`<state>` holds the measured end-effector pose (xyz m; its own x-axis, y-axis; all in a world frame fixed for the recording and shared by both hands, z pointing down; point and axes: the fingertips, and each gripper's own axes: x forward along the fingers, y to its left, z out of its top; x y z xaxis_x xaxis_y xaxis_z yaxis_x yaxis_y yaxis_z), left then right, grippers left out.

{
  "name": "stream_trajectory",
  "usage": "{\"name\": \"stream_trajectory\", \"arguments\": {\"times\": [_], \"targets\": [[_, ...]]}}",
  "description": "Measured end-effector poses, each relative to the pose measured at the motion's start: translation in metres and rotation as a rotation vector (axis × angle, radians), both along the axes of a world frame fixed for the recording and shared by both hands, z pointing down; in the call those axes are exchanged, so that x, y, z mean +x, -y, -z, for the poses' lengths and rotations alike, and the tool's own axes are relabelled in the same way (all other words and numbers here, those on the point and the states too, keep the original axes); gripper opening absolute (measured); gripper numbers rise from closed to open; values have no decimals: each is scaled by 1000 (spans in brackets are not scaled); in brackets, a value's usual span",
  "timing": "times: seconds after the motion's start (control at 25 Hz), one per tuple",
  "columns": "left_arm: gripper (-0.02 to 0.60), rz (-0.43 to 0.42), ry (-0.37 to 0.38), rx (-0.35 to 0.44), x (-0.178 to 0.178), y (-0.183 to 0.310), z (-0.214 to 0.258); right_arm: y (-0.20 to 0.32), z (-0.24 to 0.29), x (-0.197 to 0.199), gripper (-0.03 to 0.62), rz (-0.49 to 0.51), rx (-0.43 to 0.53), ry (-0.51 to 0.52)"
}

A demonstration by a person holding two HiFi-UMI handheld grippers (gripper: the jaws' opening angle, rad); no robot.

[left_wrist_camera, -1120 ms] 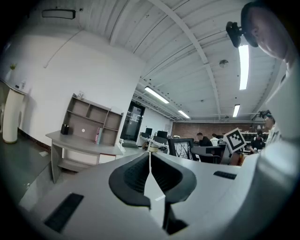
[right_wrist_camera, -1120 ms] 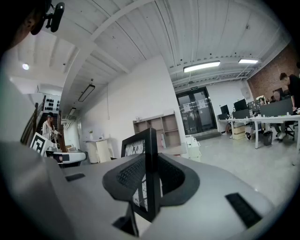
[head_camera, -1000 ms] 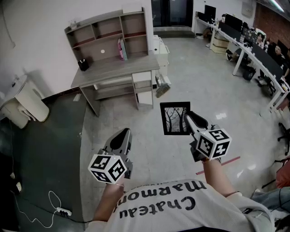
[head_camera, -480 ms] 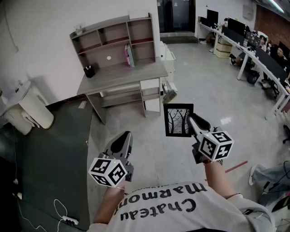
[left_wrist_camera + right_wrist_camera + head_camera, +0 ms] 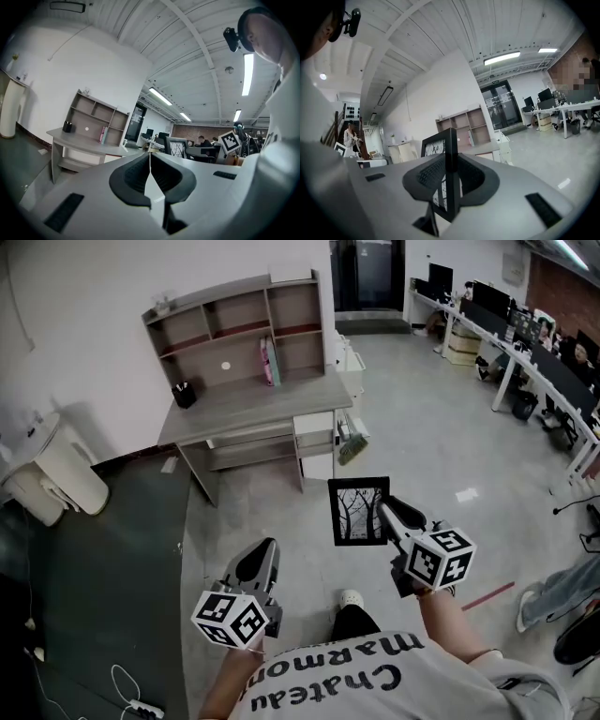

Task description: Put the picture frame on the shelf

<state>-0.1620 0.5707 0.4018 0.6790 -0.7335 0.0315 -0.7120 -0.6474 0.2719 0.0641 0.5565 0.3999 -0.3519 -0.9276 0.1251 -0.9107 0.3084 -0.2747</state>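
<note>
My right gripper (image 5: 388, 512) has its 2 jaws clamped on the right edge of the picture frame (image 5: 357, 511), which stands upright just left of the jaws. My left gripper (image 5: 262, 557) is closed tight on nothing. The shelf (image 5: 239, 320) stands on the desk (image 5: 251, 397), well ahead and to the left of the frame. I should carry the frame upright with a firm grip, approach level, and aim for a free compartment clear of the books (image 5: 269, 360).
</note>
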Motion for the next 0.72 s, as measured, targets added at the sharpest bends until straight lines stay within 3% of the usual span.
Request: {"name": "stream_trajectory", "arguments": {"times": [0.12, 0.28, 0.4, 0.48, 0.72], "targets": [[18, 31, -25, -18, -1, 21, -3, 20, -5, 7, 89, 5, -8, 18], [18, 19, 3, -17, 13, 53, -7, 57, -13, 21, 89, 17, -18, 56], [18, 11, -27, -20, 28, 84, -4, 92, -12, 33, 89, 32, -20, 63], [18, 11, -46, -9, 38, 107, 2, 116, -6, 40, 89, 45, -10, 61], [17, 39, -11, 51, 74, 181, 25, 188, 20, 70, 89, 74, 30, 53]]}}
